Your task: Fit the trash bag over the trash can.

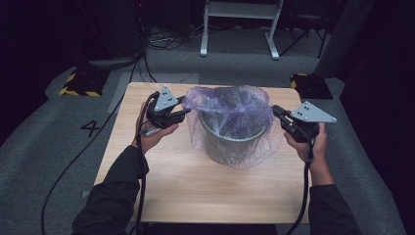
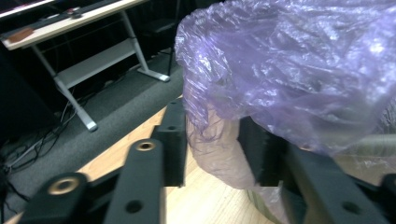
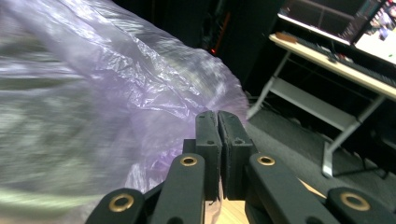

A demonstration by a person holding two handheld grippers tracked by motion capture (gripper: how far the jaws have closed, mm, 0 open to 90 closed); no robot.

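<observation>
1. A metal bucket stands on the table, a little beyond its middle, with a thin purple bag draped over and into it.
2. The bag's mouth is stretched across the bucket's rim, its long axis running from side to side between the two hands.
3. The left tongs are held at the bag's left edge. In the left gripper view the jaws are seen spread, with a fold of the bag hanging between them; the film does not appear to be pressed yet.
4. The right tongs are held at the bag's right edge. In the right gripper view the jaws are seen pressed together, and the bag bulges out just past their tips; a pinch on the bag's hem is judged likely, though the film between the pads cannot be made out.
5. Each edge of the bag lies directly inward from its own tongs, so both hands are equally near. The coming move is judged to turn on the left grip being closed before the mouth is pulled out and down over the rim.
</observation>
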